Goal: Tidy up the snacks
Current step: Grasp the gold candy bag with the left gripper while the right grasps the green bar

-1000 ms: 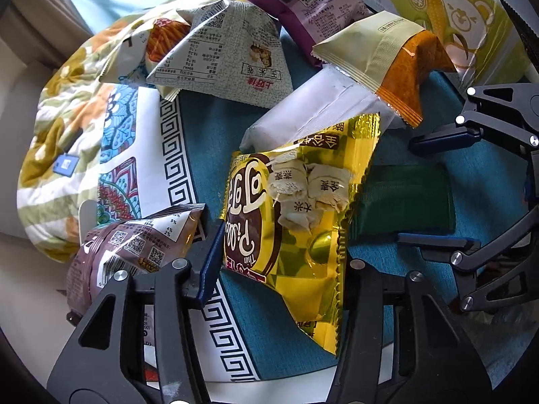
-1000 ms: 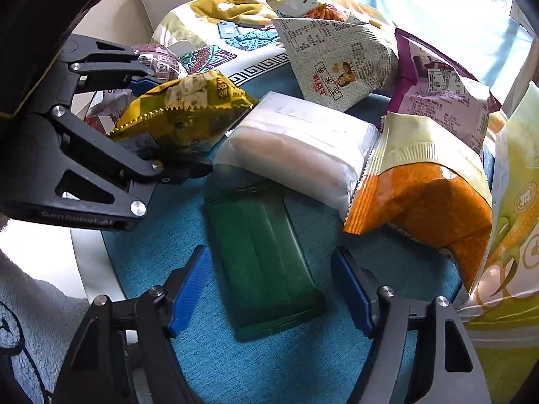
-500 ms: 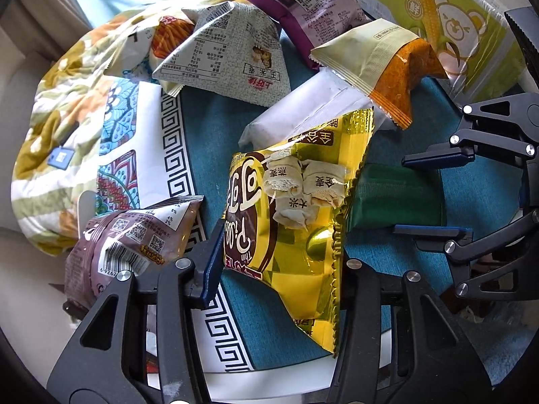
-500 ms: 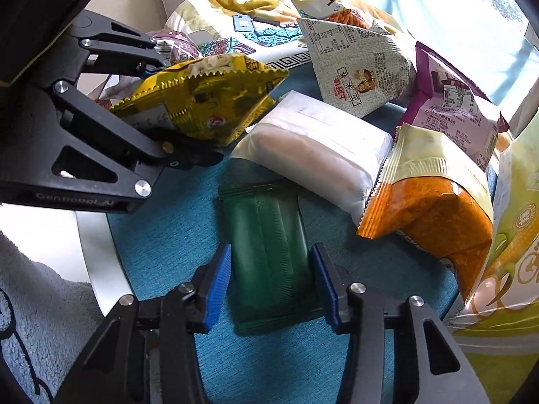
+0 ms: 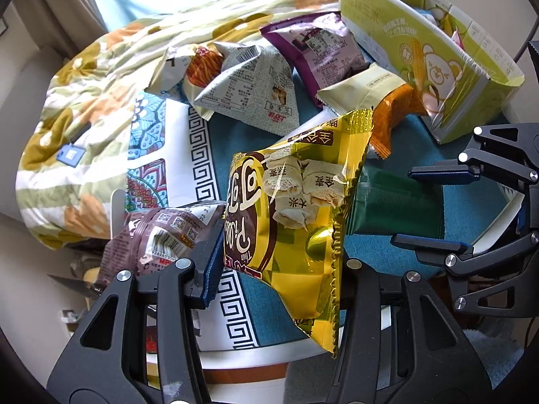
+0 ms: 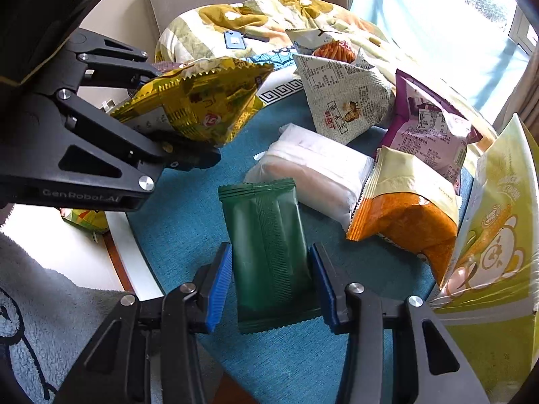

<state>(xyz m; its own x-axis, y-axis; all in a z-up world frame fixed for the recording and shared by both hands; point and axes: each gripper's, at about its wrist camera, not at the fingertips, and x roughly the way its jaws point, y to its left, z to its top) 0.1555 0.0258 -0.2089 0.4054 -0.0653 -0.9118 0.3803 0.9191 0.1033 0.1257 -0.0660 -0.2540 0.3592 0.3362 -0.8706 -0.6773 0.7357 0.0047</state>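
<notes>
The left gripper pinches the gold snack bag, now raised higher above the desk's near edge than 1 s ago. The right gripper, spread 1 s ago, has pressed onto the green packet, lying mid-desk.

Gold foil snack bag raised, tilted; flat dark-green wrapped packet at its 3 o'clock, on teal cloth
</notes>
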